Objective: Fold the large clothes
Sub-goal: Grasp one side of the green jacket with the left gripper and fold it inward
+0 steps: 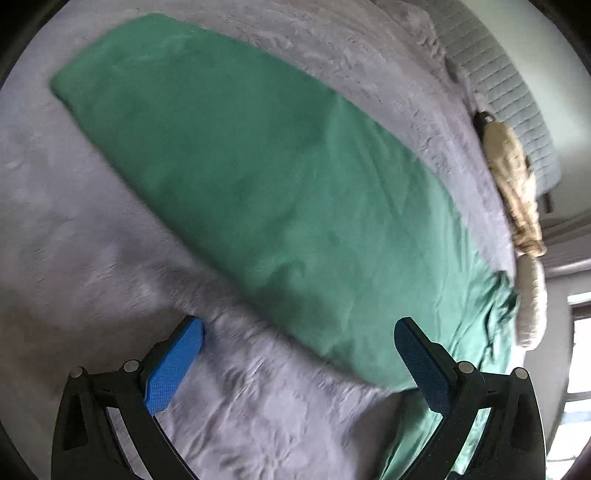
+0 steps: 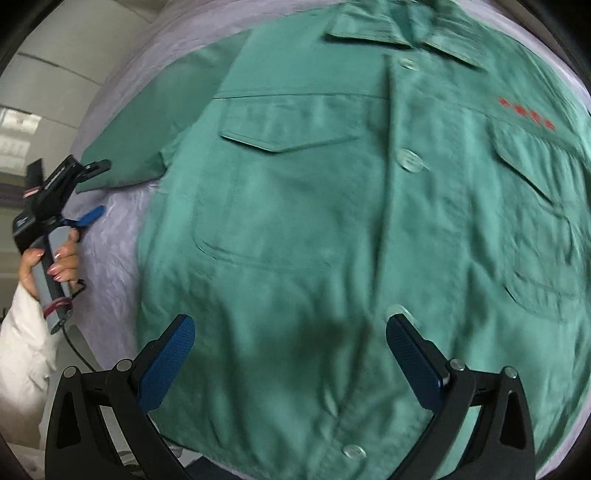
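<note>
Green work shirt lying flat on a grey bed, both grippers hovering with jaws apart.

Left wrist view: the left gripper is hanging over the sleeve, which is running from upper left to lower right. Right wrist view: the right gripper is hovering above the shirt, collar at the top.

The left gripper hangs with its blue-padded jaws spread wide and nothing between them. The right gripper is likewise wide open and empty. From the right wrist view, the person's left hand wraps the left gripper's grey handle, a white sleeve covering the forearm.
</note>
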`<state>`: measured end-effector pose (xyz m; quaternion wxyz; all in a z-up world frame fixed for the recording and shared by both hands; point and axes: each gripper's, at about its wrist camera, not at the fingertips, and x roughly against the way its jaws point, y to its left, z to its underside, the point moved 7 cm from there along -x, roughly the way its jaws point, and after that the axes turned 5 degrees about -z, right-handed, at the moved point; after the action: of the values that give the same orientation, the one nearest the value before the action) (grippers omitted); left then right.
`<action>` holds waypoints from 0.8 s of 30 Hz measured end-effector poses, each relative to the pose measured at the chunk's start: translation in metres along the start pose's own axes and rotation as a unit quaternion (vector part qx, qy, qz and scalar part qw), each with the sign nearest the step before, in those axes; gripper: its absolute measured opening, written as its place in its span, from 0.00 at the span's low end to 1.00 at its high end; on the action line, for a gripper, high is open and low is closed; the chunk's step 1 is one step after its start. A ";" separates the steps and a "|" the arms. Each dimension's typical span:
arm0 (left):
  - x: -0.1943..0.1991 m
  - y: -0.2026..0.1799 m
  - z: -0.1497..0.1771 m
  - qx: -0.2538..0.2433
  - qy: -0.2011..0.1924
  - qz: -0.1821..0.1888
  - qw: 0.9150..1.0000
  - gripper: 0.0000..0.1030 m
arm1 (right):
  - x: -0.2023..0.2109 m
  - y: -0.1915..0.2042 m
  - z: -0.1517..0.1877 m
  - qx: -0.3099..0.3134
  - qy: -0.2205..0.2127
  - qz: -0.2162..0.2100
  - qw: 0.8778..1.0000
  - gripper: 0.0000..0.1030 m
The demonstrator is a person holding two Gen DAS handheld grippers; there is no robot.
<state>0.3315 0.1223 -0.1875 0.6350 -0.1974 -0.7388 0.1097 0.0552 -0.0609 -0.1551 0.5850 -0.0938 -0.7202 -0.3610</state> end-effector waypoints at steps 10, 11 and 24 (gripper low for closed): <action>0.012 0.004 -0.074 0.017 -0.089 0.059 0.994 1.00 | -0.029 0.027 -0.027 0.010 -0.002 -0.012 1.000 1.00; 0.012 0.014 -0.081 0.028 -0.097 0.048 0.994 1.00 | -0.033 0.028 -0.028 0.009 -0.002 -0.011 1.000 1.00; 0.064 0.029 -0.099 -0.033 -0.176 -0.021 0.984 0.04 | 0.001 -0.023 -0.032 -0.026 -0.032 -0.018 0.999 1.00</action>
<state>0.4257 0.1676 -0.1253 0.4901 -0.1801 -0.8463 0.1053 0.0669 -0.0978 -0.1616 0.5526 -0.1073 -0.7302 -0.3873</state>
